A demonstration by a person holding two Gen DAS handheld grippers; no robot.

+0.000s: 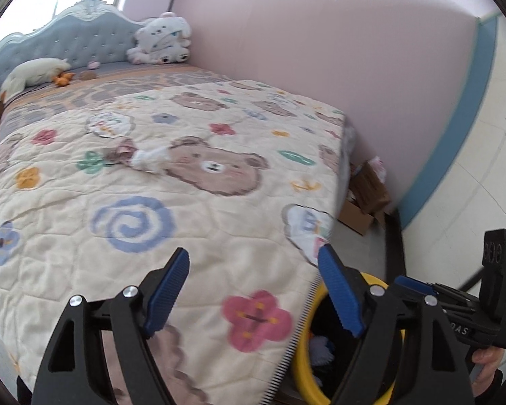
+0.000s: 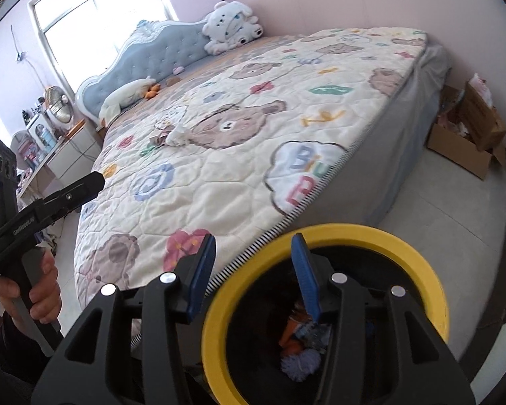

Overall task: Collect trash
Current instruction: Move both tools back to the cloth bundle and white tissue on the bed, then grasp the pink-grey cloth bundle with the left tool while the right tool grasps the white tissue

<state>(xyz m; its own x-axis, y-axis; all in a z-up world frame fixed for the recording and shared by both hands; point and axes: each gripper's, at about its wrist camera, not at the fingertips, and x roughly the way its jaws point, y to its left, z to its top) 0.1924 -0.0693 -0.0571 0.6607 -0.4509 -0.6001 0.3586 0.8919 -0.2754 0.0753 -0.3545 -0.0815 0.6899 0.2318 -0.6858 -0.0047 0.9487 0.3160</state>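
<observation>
L gripper (image 1: 254, 290): jaws wide, empty, over quilt (image 1: 151, 202)
R gripper (image 2: 253, 270): wide, empty, above yellow-rimmed bin (image 2: 324, 233)
Trash (image 1: 141, 158): crumpled wrapper/tissue, prob., mid-bed

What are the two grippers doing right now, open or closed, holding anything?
Left gripper: open, empty, above the bed quilt.
Right gripper: open, empty, above the yellow-rimmed trash bin.
</observation>
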